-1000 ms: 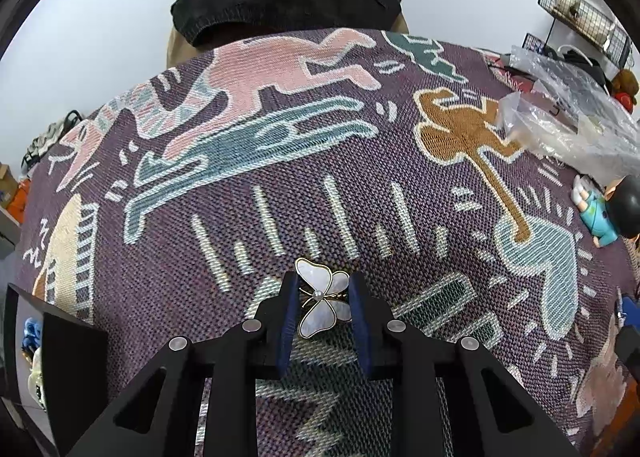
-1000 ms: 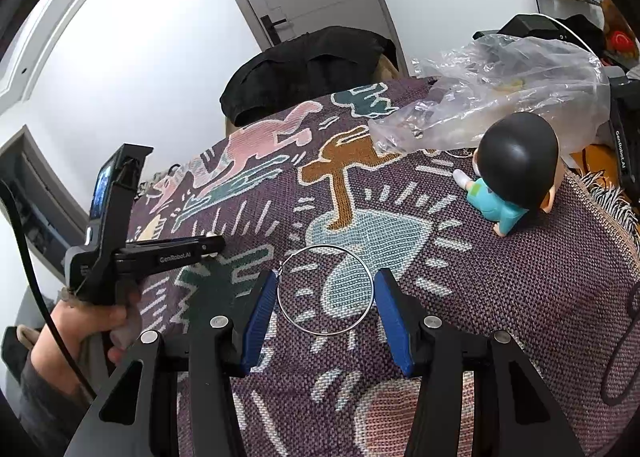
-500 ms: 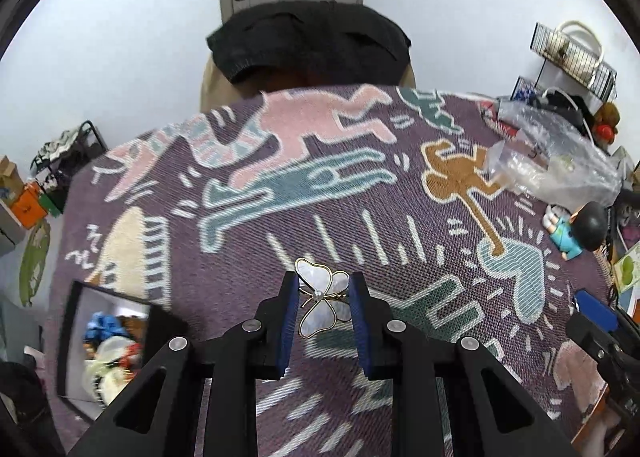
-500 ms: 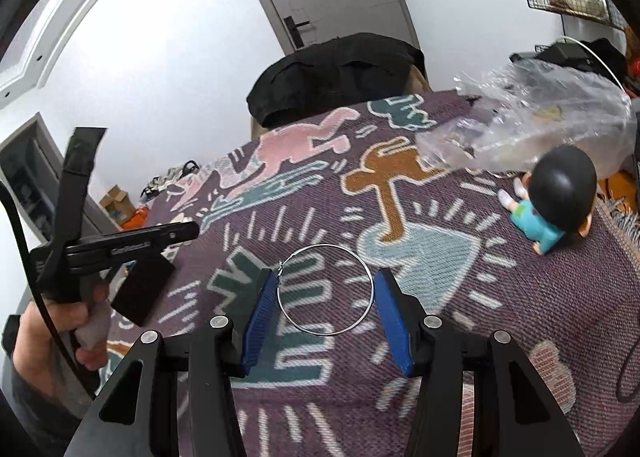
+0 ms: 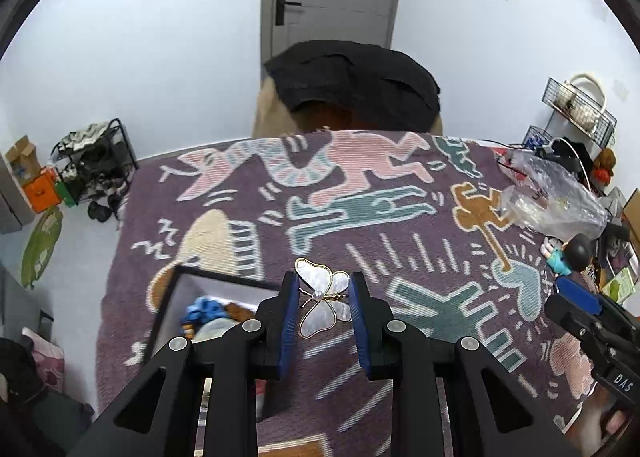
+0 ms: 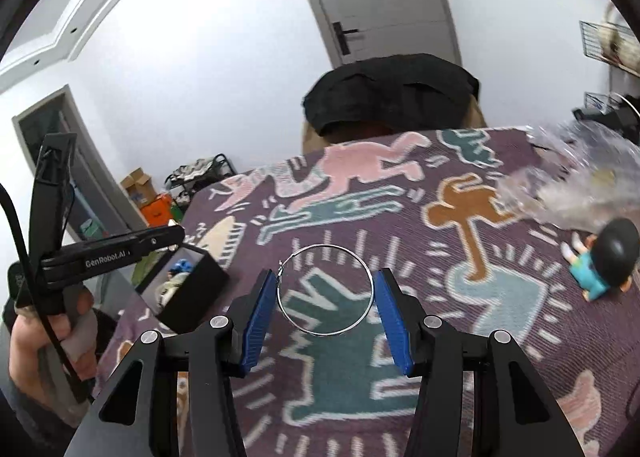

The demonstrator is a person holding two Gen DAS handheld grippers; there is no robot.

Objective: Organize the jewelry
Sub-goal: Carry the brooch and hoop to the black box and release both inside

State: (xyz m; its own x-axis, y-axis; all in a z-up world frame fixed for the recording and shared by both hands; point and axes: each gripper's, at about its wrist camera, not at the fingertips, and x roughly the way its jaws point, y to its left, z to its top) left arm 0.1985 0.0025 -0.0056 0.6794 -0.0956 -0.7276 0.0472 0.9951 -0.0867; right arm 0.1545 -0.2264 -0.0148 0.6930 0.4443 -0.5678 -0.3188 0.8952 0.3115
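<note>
Pearly butterfly brooch and wire hoop held above the woven tabletop.
Left gripper clamps the gold-rimmed brooch just right of the open black box by the tabletop's near-left edge; purple patterned cloth right of the box lies bare. Right gripper pinches the thin silver hoop. Seen from the right wrist, the left one reads "GenRobot.AI".

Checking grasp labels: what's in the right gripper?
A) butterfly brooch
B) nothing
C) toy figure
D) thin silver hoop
D: the right gripper has its blue pads against a thin silver hoop; the butterfly brooch sits in the left gripper.
</note>
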